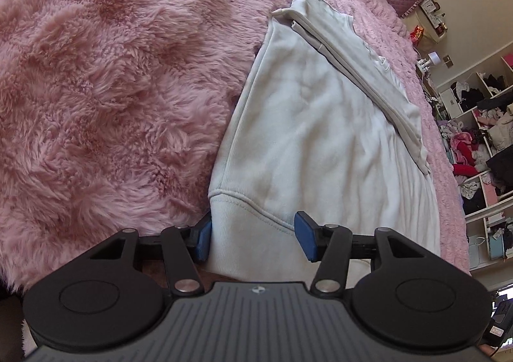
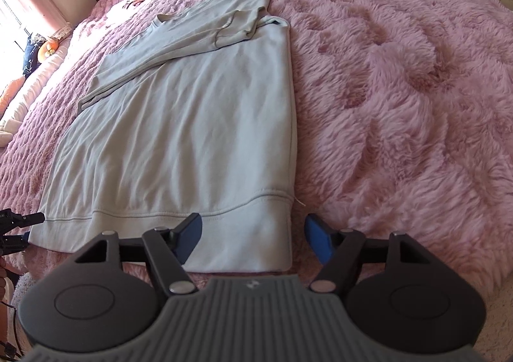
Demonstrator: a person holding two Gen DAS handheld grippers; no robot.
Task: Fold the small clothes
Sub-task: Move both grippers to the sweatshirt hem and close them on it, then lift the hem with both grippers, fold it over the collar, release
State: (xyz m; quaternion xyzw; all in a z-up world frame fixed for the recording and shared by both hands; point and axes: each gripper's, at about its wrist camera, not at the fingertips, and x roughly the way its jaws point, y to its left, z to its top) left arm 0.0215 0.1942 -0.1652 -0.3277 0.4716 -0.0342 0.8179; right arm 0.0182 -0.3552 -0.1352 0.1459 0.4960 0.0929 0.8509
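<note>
The pale sweatshirt [image 2: 192, 124] is spread flat on the pink bed [image 2: 400, 89], sleeves folded across its chest. Both tongs, left [image 1: 253, 238] and right [image 2: 253, 240], are held apart at its hem corners. The hem must next be clamped and lifted toward the collar.

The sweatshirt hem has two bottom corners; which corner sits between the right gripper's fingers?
The corner beside the bare pink blanket: the right gripper straddles the sweatshirt there, open.
</note>
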